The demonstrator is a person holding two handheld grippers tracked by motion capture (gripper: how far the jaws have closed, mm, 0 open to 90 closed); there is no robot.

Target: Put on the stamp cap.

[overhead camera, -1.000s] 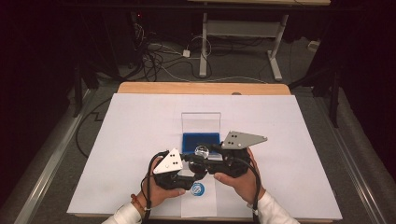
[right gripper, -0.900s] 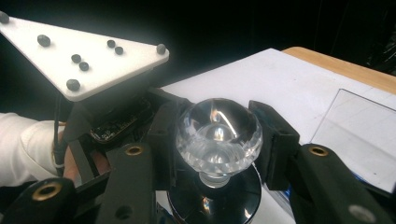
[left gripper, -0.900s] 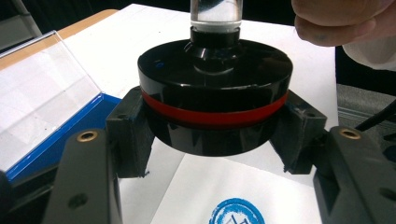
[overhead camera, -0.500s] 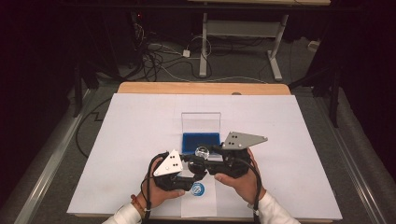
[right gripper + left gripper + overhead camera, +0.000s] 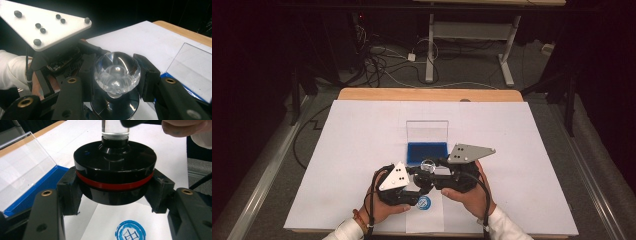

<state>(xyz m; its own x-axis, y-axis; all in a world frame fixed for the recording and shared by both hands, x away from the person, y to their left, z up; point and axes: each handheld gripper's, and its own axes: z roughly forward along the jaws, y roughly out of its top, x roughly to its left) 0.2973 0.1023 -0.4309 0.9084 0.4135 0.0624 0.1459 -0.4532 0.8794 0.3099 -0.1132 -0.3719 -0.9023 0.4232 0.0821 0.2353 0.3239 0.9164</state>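
A seal stamp with a black round base (image 5: 115,170), a red ring and a clear crystal handle (image 5: 117,72) is held between both grippers, just above the white paper near the table's front edge. My left gripper (image 5: 115,191) is shut on the black base, one pad on each side. My right gripper (image 5: 118,76) is shut on the clear knob from above. In the high view the stamp (image 5: 428,166) sits between the left gripper (image 5: 418,184) and the right gripper (image 5: 434,169). A round blue stamp print (image 5: 130,235) lies on the paper under the stamp.
A blue ink pad (image 5: 427,152) in a case with a clear lid (image 5: 427,131) standing open lies just beyond the grippers. A large white sheet (image 5: 362,145) covers the table, and a smaller paper strip (image 5: 424,222) carries the print (image 5: 424,202).
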